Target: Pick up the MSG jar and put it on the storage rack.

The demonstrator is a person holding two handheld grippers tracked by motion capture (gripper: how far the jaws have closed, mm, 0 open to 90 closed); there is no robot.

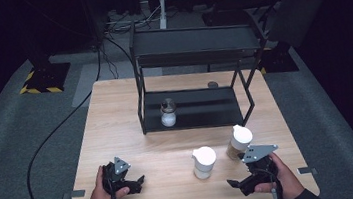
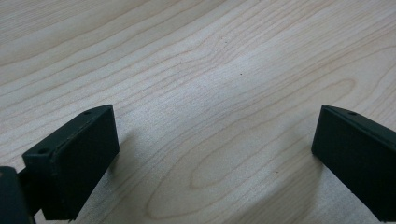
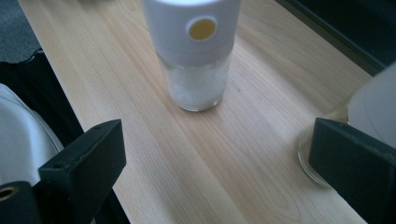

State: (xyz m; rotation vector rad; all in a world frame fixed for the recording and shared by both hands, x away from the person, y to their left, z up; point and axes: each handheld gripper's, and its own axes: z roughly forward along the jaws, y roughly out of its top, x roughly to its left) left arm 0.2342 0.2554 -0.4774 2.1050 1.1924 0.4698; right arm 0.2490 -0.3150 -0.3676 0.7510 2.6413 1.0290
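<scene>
Two white-capped shakers stand on the wooden table (image 1: 118, 136): one with white grains (image 1: 204, 162) and one with brownish contents (image 1: 238, 141). My right gripper (image 1: 234, 183) sits near the front edge, just right of the white-grain shaker, jaws wide apart and empty. In the right gripper view the white-grain shaker (image 3: 194, 56), with a yellow dot on its cap, stands ahead of the open gripper (image 3: 217, 140); the other shaker (image 3: 373, 102) is behind the right jaw. My left gripper (image 1: 138, 182) rests at front left, open over bare wood (image 2: 215, 126).
A black two-tier rack (image 1: 193, 42) stands at the table's back half, with a glass jar (image 1: 168, 113) on its lower shelf. A small round object (image 1: 212, 84) lies behind the rack. The person's clothing (image 3: 18, 130) is at the table's front edge.
</scene>
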